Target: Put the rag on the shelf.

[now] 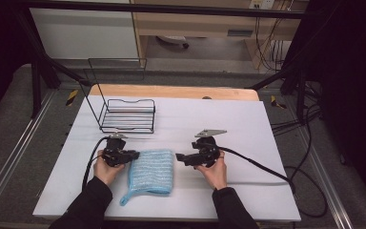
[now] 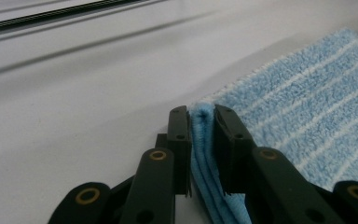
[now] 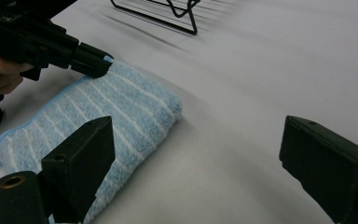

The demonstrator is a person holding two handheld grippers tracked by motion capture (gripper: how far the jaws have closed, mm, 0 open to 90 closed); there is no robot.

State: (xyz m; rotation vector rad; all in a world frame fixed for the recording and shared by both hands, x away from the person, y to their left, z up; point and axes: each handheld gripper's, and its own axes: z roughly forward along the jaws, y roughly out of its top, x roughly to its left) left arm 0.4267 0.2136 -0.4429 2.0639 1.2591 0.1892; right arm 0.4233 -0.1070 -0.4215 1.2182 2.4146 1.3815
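A folded light-blue striped towel [image 1: 151, 171] lies on the white table cover, a small loop at its near left corner. My left gripper [image 1: 134, 155] is at the towel's far left corner, and in the left gripper view its jaws [image 2: 200, 116] are shut on the folded edge of the towel [image 2: 307, 116]. My right gripper [image 1: 178, 156] stands just right of the towel, pointing left at it. Its jaws [image 3: 196, 140] are wide open with nothing between them. The right gripper view also takes in the towel [image 3: 121, 107] and the left gripper [image 3: 95, 65] pinching its corner.
A black wire rack [image 1: 126, 117] stands on the table's far left, behind the left hand, and its base [image 3: 168, 14] is at the top of the right gripper view. The white cover [image 1: 228, 119] is bare at the right. A black cable [image 1: 262, 167] trails right from the right gripper.
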